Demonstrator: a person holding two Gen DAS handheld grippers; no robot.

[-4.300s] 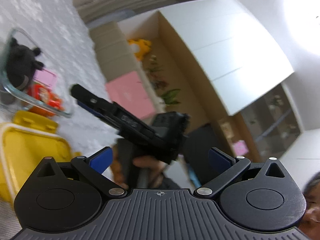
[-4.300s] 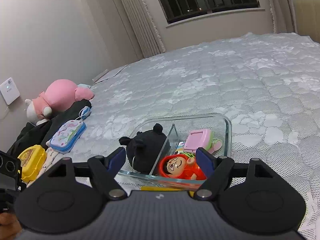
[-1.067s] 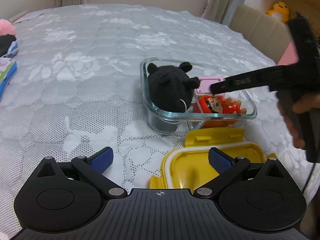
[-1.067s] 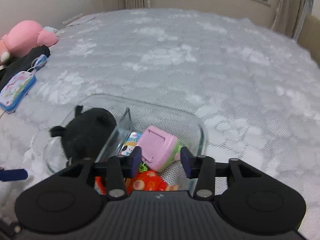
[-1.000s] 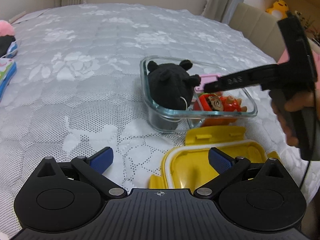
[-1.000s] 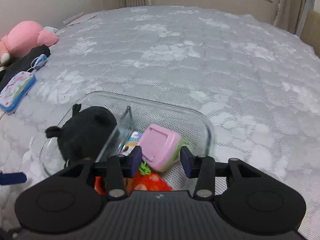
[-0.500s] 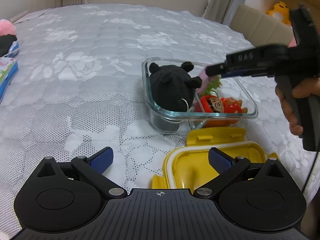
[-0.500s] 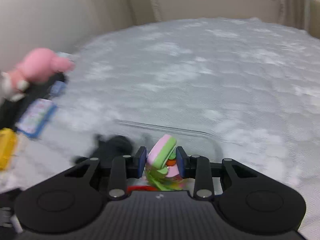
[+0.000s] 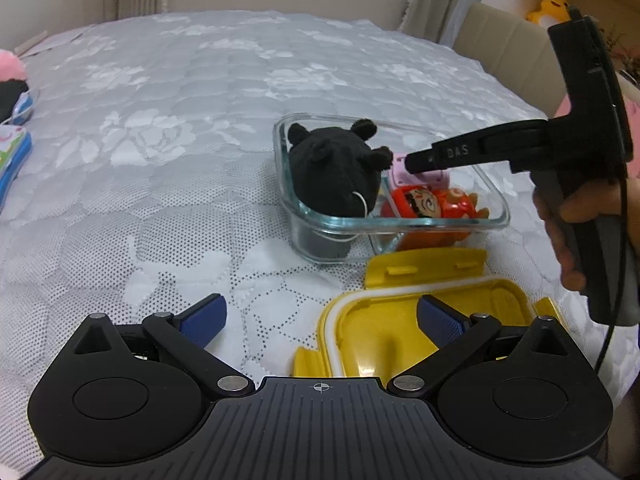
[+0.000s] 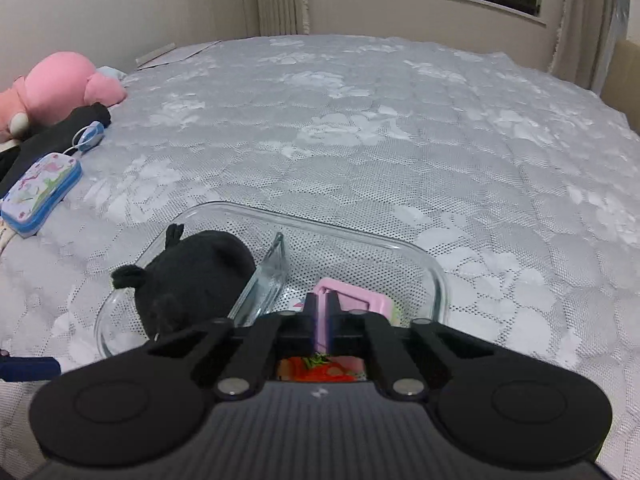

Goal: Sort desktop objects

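Your right tongs (image 10: 321, 322) just closed, pinching the pink case (image 10: 352, 300) edge-on, long axis toward frame right, in glass dish (image 10: 436, 276) bottom-center. Left tongs (image 9: 320, 316) gaped w/ nothing between.

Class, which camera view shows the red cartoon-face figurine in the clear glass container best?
The left wrist view: the red cartoon-face figurine shows its face and body through the clear glass container. In the right wrist view the right claw hides all but an orange-red sliver.
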